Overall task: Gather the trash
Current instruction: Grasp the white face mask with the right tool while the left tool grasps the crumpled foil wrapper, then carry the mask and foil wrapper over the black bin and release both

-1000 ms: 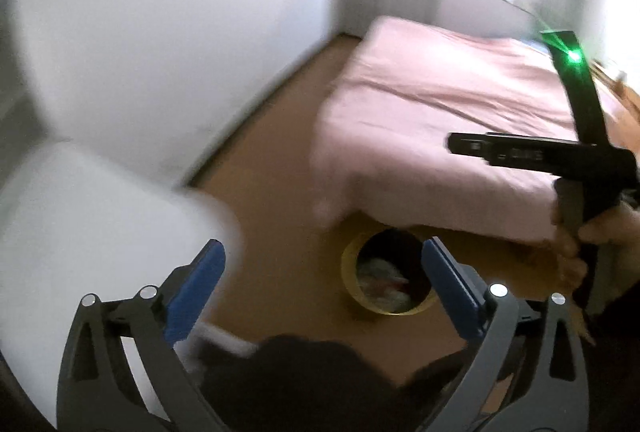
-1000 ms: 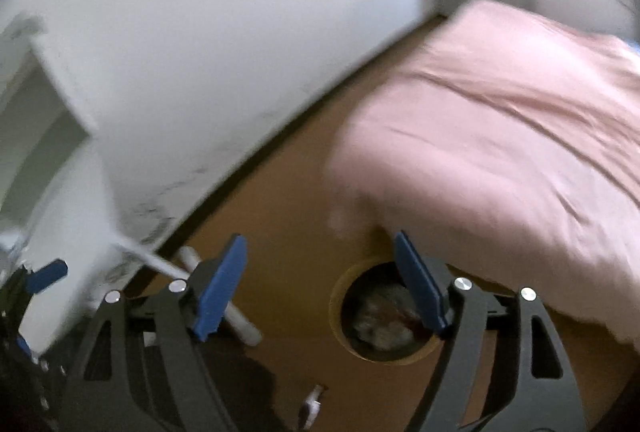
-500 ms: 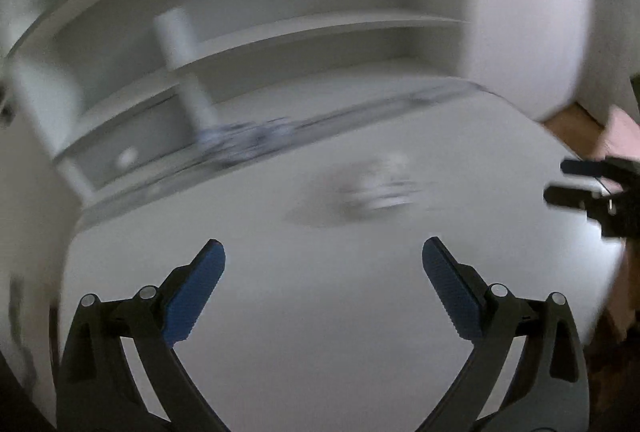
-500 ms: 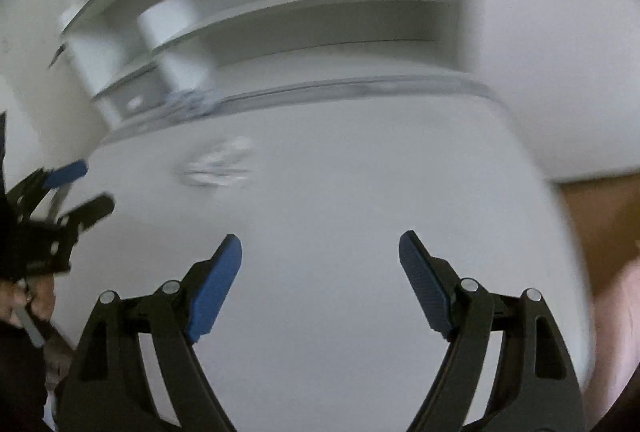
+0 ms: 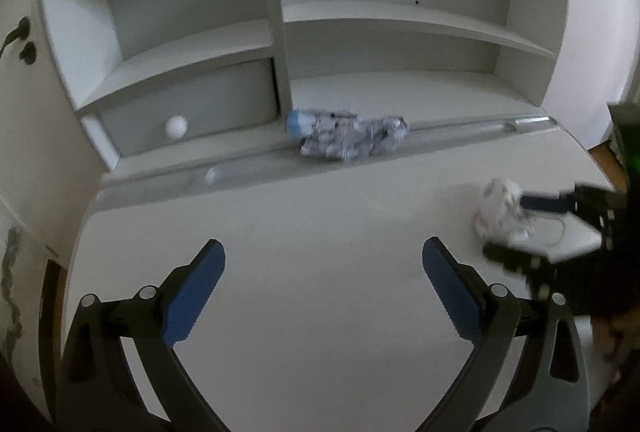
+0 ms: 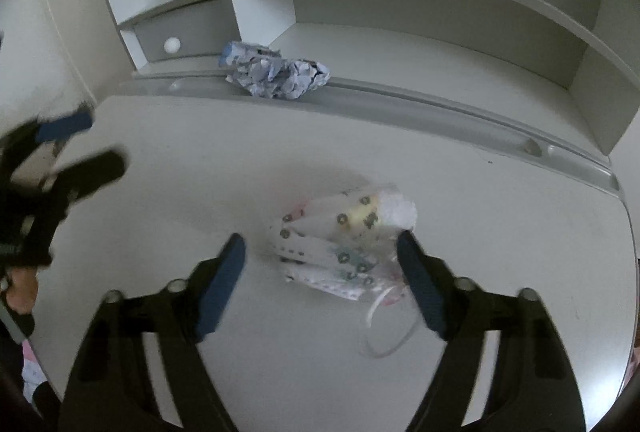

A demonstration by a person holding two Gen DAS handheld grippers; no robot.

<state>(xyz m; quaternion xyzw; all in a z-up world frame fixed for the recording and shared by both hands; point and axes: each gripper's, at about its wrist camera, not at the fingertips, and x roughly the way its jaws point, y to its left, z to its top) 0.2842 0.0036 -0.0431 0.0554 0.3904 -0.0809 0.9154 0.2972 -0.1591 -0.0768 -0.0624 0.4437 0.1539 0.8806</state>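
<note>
Over the white table [image 6: 500, 232], both grippers now face the shelf unit [image 6: 440, 12], whereas 1 second ago both wrist views looked down at a bin on the floor beside a pink bed. That swing away from the bin suggests a fresh pickup is starting. The right gripper [image 6: 320, 264] straddles a crumpled white wrapper with printed dots [image 6: 344, 236]; its jaws have just been closing, yet a gap shows on the left side, and the right pad sits at the wrapper's edge, so I judge it not yet gripped. The left gripper [image 5: 324, 292] stands wide over bare table with nothing between its pads. A 2nd piece of trash, a crushed blue-and-white bottle or paper wad [image 5: 348, 138], lies in the groove at the back of the table, just in front of the shelf's upright, well apart from either gripper. Both pieces are still on the table, so collection here is likely only beginning.
</note>
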